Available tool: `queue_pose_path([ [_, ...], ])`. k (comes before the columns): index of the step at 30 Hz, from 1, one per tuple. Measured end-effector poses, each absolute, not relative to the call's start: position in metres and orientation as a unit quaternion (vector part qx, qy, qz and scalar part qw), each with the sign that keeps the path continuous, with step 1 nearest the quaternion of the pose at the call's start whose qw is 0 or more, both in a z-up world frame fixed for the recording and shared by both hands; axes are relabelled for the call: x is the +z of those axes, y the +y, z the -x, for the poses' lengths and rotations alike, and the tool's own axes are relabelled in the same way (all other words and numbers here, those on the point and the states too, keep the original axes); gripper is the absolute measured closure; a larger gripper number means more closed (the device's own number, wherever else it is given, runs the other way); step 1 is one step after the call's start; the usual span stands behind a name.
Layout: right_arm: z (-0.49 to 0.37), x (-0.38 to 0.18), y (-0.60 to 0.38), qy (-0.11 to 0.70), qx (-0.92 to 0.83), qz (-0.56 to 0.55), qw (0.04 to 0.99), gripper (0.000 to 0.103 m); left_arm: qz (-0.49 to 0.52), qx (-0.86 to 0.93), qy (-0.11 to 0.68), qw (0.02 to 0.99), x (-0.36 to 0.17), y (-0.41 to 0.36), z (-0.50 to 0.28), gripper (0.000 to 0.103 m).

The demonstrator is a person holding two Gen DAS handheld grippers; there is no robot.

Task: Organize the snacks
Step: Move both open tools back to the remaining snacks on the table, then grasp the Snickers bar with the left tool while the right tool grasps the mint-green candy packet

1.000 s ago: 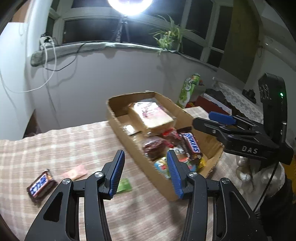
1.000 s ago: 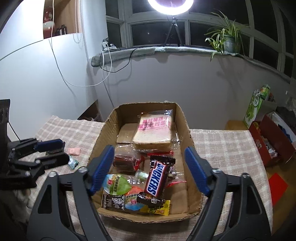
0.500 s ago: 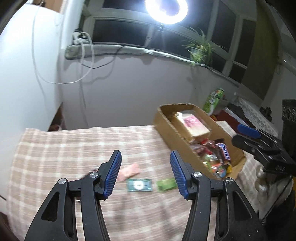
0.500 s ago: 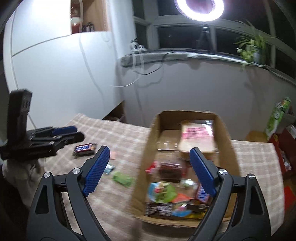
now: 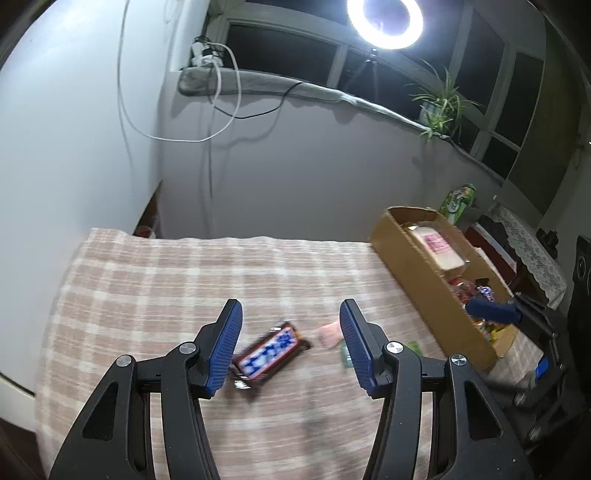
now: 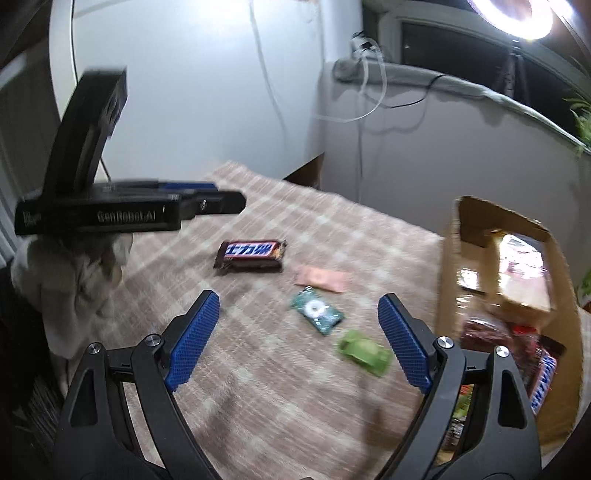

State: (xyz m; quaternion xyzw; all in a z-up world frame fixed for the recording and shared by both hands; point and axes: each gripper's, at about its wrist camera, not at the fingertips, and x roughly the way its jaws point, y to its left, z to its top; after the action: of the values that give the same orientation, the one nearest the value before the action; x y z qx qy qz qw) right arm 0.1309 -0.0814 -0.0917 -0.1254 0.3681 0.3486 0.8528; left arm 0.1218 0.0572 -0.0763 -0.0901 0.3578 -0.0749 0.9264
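Observation:
A Snickers bar [image 5: 267, 355] lies on the checked tablecloth, between the fingers of my open, empty left gripper [image 5: 290, 345]; it also shows in the right wrist view [image 6: 251, 254]. A pink packet [image 6: 321, 278], a teal packet [image 6: 317, 310] and a green packet [image 6: 364, 352] lie loose on the cloth. My right gripper [image 6: 297, 341] is open and empty above them. The cardboard box [image 5: 417, 266] at the right holds bread, another Snickers and several snacks; it also shows at the right wrist view's right edge [image 6: 448, 258].
The tablecloth [image 5: 166, 280] covers the table, whose far edge meets a white wall. A ring light [image 5: 384, 22] and a potted plant [image 5: 439, 107] stand at the window. A green carton [image 5: 458, 197] stands behind the box. The left gripper's body [image 6: 110, 210] hangs over the table's left side.
Both grippers have swung left, away from the box and toward the loose snacks. The Snickers bar now lies between the left fingers. Both stay open.

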Motion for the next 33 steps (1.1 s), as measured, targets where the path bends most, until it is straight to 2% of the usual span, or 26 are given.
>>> queue_pose_path([
  [5, -0.147, -0.114, -0.067, 0.394, 0.346, 0.136, 0.841, 0.013, 0.084, -0.08, 0.374, 0.92, -0.089, 0.068, -0.126, 0.049],
  [8, -0.157, -0.127, -0.06, 0.408, 0.336, 0.152, 0.835, 0.017, 0.077, -0.086, 0.39, 0.914, -0.101, 0.07, -0.127, 0.049],
  [19, -0.173, -0.149, -0.046, 0.431, 0.32, 0.169, 0.827, 0.018, 0.051, -0.098, 0.41, 0.905, -0.117, 0.065, -0.136, 0.049],
  [21, -0.178, -0.152, -0.046, 0.438, 0.318, 0.166, 0.824, 0.023, 0.044, -0.097, 0.413, 0.905, -0.119, 0.062, -0.138, 0.049],
  [25, -0.181, -0.154, -0.048, 0.44, 0.321, 0.166, 0.822, 0.024, 0.031, -0.091, 0.415, 0.905, -0.124, 0.059, -0.142, 0.049],
  [30, -0.176, -0.154, -0.049, 0.434, 0.327, 0.177, 0.821, 0.042, 0.029, -0.098, 0.424, 0.9, -0.134, 0.056, -0.146, 0.049],
  [33, -0.173, -0.153, -0.048, 0.433, 0.33, 0.181, 0.819, 0.047, 0.025, -0.1, 0.423, 0.9, -0.134, 0.054, -0.145, 0.049],
])
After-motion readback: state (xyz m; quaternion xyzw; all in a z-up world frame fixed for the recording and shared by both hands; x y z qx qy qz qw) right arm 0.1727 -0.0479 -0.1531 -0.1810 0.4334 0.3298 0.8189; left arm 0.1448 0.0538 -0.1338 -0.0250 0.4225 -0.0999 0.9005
